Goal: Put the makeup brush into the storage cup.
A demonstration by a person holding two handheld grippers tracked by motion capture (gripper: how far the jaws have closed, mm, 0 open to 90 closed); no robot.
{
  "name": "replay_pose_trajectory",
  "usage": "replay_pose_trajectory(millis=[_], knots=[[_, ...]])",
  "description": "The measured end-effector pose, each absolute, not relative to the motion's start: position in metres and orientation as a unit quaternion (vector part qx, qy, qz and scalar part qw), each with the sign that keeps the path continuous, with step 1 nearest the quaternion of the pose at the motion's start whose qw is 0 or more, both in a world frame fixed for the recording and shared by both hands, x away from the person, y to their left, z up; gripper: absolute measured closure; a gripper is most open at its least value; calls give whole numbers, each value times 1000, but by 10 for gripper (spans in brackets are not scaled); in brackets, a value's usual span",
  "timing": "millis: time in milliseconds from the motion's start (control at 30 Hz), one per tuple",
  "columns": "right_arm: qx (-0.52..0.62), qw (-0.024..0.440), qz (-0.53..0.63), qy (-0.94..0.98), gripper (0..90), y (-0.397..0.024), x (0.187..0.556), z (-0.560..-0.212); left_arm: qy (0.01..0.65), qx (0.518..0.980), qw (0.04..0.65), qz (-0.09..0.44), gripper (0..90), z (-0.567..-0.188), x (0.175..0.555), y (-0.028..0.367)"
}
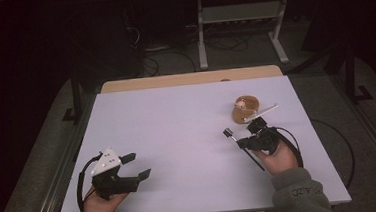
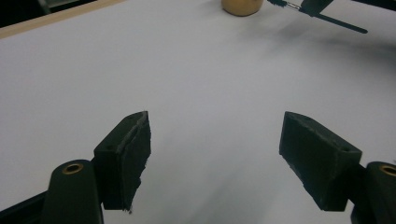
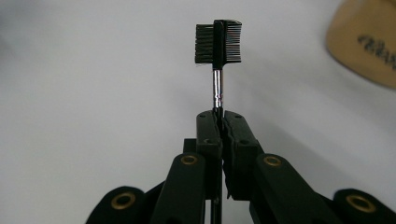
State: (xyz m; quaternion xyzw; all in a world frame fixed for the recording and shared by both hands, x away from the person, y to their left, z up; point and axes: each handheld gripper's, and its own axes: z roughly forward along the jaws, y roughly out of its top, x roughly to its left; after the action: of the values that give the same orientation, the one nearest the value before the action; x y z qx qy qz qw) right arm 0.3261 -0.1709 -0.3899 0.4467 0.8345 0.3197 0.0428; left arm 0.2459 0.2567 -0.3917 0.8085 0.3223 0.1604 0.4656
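A white tabletop (image 1: 178,136) with a wooden strip along its far edge is seen in a dark room; grey metal legs (image 1: 201,35) stand on the floor behind. A tan bowl (image 1: 241,113) sits near the right edge, with something small and pale inside that cannot be made out. The right gripper (image 3: 219,122) is clamped on a brow brush (image 3: 218,42), held just beside the bowl. The left gripper (image 2: 215,154), near the front left corner, is held apart.
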Motion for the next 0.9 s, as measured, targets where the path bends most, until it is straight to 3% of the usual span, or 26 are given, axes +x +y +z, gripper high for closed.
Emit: replay_pose_trajectory(millis=[567, 900], knots=[[347, 40, 426, 835, 852, -136, 305, -349, 272, 813, 503, 109, 331, -383, 248, 213], [308, 31, 488, 816, 852, -118, 296, -356, 242, 819, 516, 64, 422, -388, 252, 180]])
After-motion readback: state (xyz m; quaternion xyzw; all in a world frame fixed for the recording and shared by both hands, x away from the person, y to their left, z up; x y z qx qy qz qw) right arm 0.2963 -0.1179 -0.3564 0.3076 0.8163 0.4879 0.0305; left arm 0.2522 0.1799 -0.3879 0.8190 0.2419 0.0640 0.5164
